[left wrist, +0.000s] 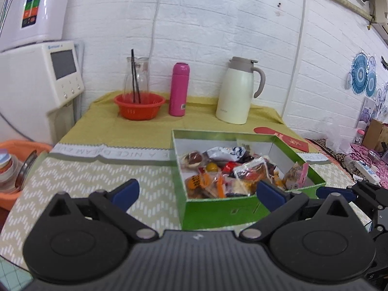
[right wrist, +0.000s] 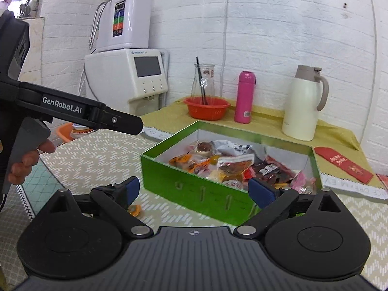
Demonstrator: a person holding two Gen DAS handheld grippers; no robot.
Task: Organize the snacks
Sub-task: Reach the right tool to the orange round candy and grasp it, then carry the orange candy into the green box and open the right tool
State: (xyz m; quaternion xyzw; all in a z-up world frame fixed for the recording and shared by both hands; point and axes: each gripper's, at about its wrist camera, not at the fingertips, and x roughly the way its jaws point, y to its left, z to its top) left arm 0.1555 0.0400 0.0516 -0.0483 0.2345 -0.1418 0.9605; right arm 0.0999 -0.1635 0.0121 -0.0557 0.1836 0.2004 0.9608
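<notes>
Both of my black two-finger grippers hang just short of the green cardboard box of wrapped snacks. I see my left gripper spread fully wide with nothing between its blue pads, the box's near wall just ahead and a little to the right. My right gripper also stands wide and empty, the box straight ahead. One small orange snack lies on the zigzag-patterned mat by its left finger.
</notes>
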